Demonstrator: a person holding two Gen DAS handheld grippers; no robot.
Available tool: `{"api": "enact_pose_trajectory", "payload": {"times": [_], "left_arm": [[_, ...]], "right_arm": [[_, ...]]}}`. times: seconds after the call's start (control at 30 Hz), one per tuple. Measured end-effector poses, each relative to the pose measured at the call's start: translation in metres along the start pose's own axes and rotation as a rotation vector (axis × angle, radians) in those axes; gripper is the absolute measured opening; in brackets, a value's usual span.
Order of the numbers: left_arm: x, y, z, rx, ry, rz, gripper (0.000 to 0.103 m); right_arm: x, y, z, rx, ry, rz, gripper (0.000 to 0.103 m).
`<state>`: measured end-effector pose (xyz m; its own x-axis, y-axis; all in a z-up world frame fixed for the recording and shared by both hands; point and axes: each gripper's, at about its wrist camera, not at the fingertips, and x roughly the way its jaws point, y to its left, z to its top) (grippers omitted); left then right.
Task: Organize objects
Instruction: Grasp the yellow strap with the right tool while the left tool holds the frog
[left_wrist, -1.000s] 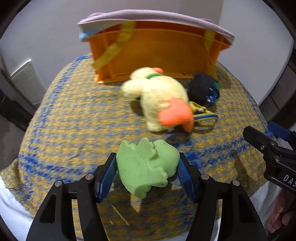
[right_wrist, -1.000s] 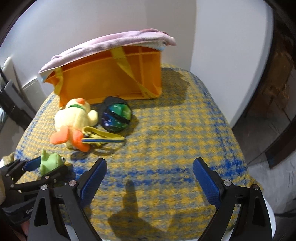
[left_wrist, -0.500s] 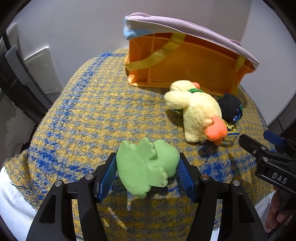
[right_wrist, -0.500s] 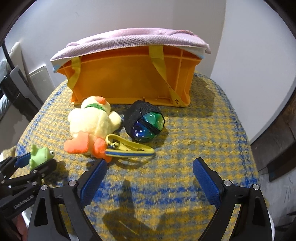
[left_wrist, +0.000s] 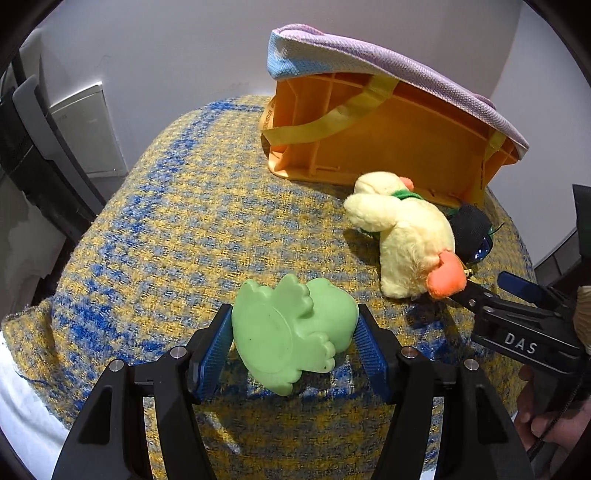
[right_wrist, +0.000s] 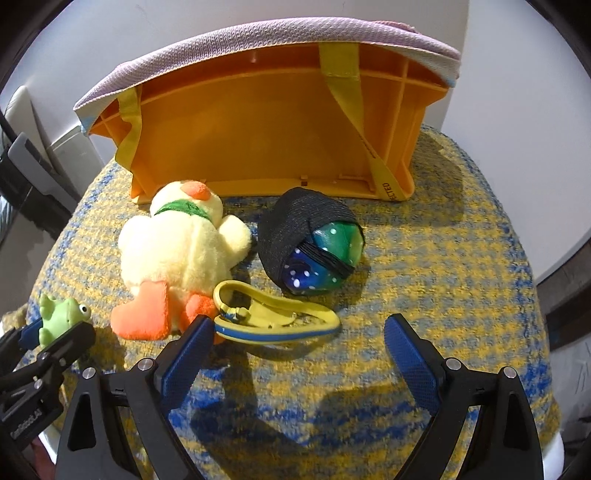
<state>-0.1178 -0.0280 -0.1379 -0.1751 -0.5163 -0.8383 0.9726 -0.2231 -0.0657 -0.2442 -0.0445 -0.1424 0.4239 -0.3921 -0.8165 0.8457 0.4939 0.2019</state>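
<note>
Ahead, we see a plush duck (right_wrist: 177, 254) beside the orange basket (right_wrist: 266, 125) — only the right view shows the yellow clip (right_wrist: 273, 317); our left hand-held gripper (left_wrist: 295, 339) pinches a green frog (left_wrist: 291, 332), the right hand-held gripper (right_wrist: 297, 350) is spread, jaws just narrowing on nothing.

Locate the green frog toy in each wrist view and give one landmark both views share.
Left wrist view: green frog toy at bottom centre, underside toward the camera, clamped in the left hand-held gripper.
Right wrist view: far left, low.
Shared landmark: yellow plush duck before the orange crate.
</note>
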Motion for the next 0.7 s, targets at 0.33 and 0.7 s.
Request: {"api": "enact_pose_trajectory", "payload": {"times": [0.33,0.7], "left_arm": [[0.006,0.002,0.000,-0.009,0.024,-0.004,0.063],[0.002,-0.002,-0.002,0.010,0.015,0.003,0.063]], "right_arm": [[0.008,0.001,-0.002,0.002,0.030,0.070,0.070],[0.003,0.006,-0.015,-0.039,0.043,0.071,0.038]]}}
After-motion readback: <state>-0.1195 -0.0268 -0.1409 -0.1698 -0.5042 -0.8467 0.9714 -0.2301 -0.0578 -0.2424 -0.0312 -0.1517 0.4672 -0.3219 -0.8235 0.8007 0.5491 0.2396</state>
